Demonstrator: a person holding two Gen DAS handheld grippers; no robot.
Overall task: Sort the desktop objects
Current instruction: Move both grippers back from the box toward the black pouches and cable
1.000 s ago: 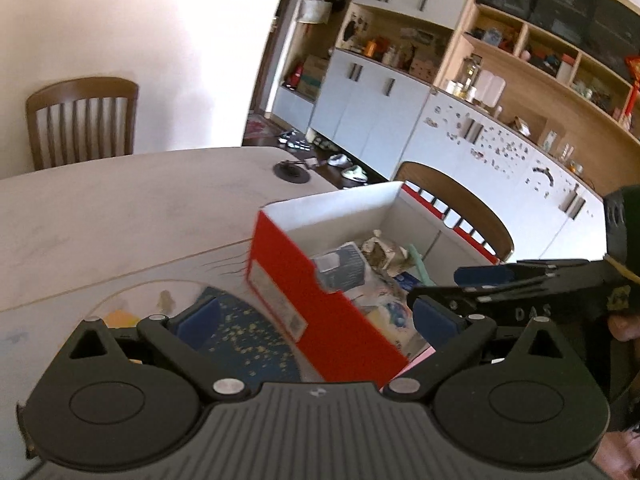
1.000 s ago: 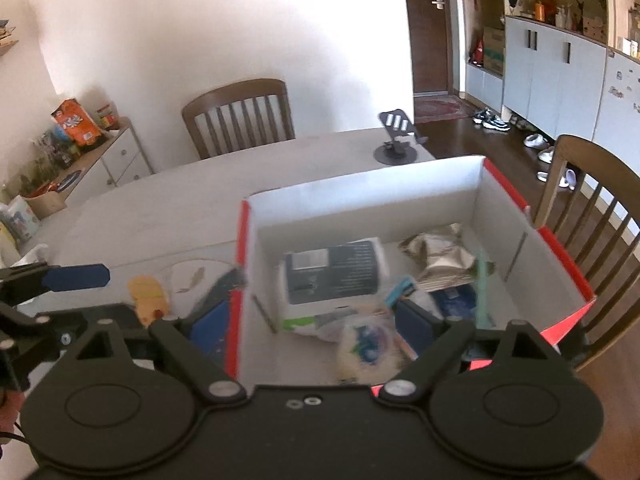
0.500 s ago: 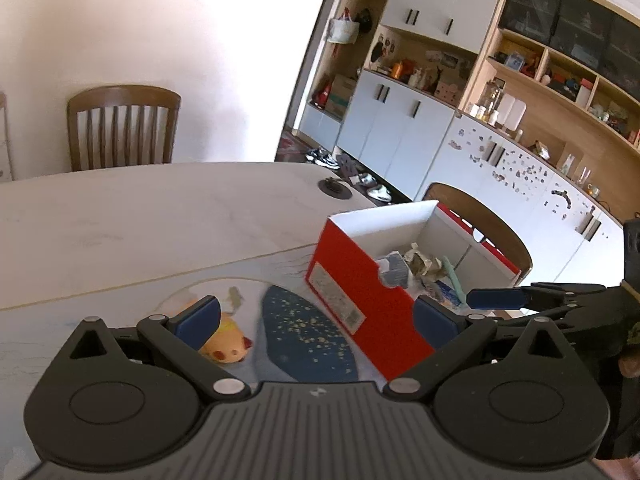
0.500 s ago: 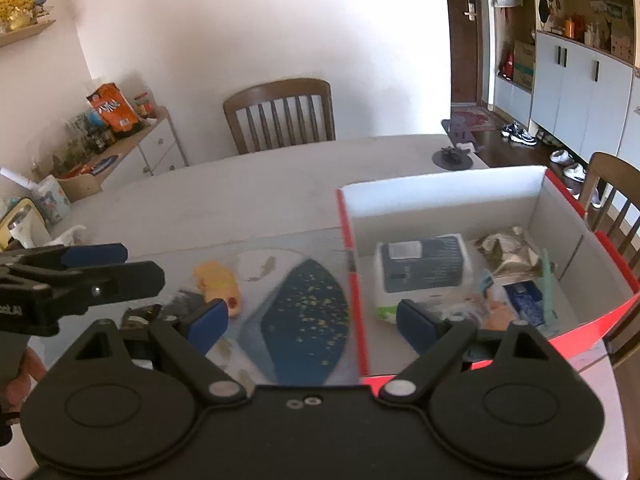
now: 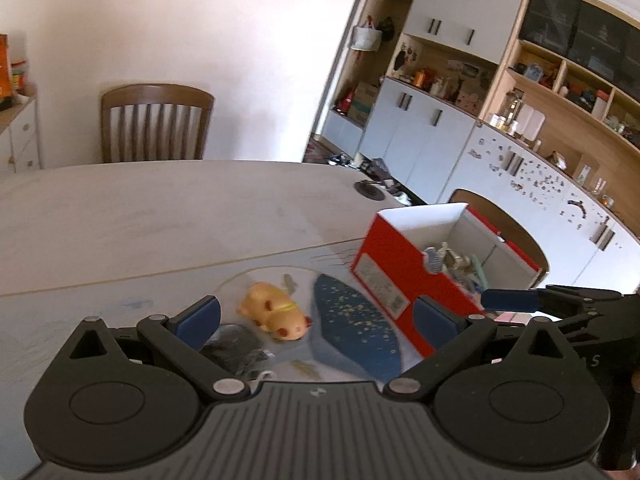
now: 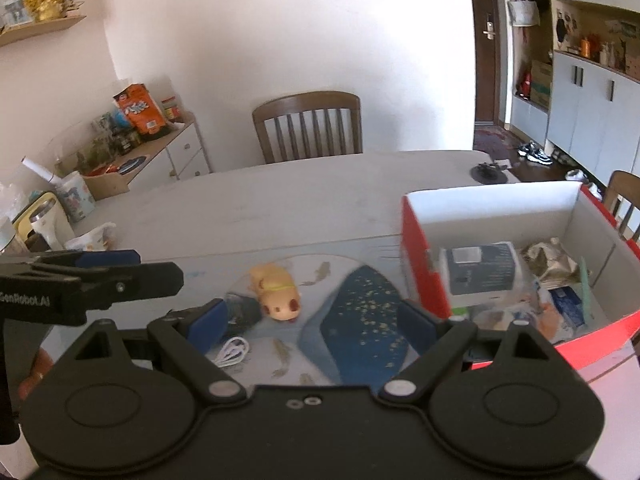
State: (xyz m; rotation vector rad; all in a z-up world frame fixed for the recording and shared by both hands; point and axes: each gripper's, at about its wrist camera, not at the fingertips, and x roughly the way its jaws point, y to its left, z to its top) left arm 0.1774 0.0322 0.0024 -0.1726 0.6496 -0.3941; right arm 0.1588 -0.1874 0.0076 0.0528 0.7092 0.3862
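left claw (image 5: 316,316): jaws wide apart, nothing between pads, above bench (image 5: 160,208)
right claw (image 6: 312,320): jaws wide apart, empty
toy pig (image 5: 276,312): orange, on bench just ahead of left claw, between its fingers; in right view (image 6: 276,292) ahead, nearer left finger
dark pouch (image 6: 242,312): just beside right claw's left finger
white cable (image 6: 232,354): coiled, under the same finger
red box (image 6: 500,264): ahead-right of both claws, open, holds packets
writing: "GenRobot.AI" on left claw seen from right view; box label unreadable
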